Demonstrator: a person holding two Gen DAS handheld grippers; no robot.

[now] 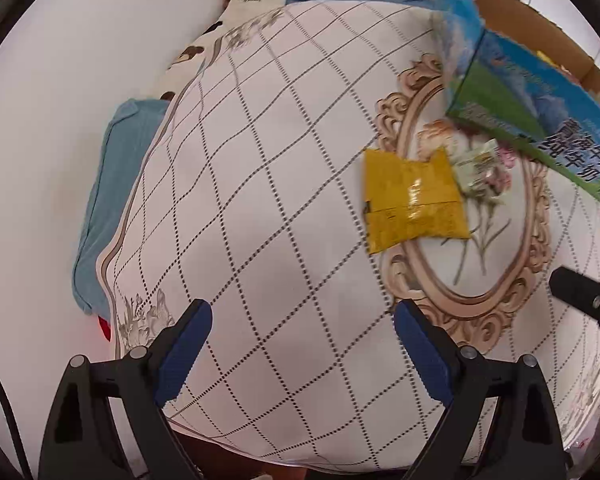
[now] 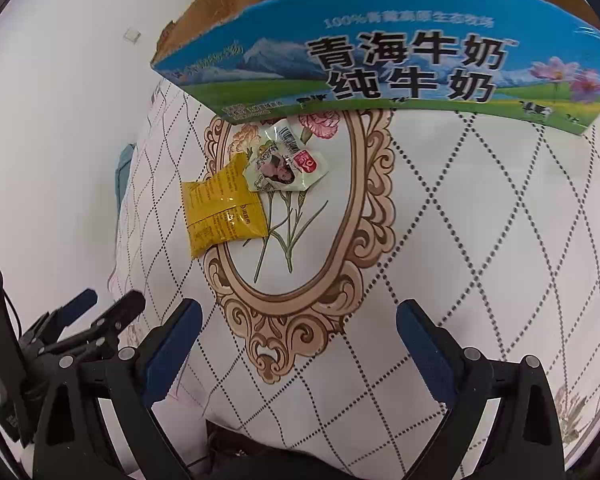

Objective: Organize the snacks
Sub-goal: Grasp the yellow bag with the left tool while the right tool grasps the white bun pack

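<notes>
Glossy yellow foil marks the flat, crimped-edge yellow snack packet (image 2: 220, 210), lying on the white quilted fabric cover (image 2: 440, 220) with its dotted diamond grid and printed oval scroll frame of carnations. Touching its upper right corner is a small crinkled clear-and-white plastic snack wrapper (image 2: 286, 164), lumpy and pale green at one end. Just behind both stands the open corrugated cardboard milk carton box (image 2: 380, 60), its printed face blue and green with bold black characters, more wrappers showing inside. The left claw (image 1: 302, 344) hangs with its blue-padded fingers spread wide and nothing between them, over bare quilting near the packet. The right claw (image 2: 300, 340) likewise gapes empty above the frame's lower scroll. A folded blue cloth (image 1: 112, 200) pokes from under the cover's edge.
</notes>
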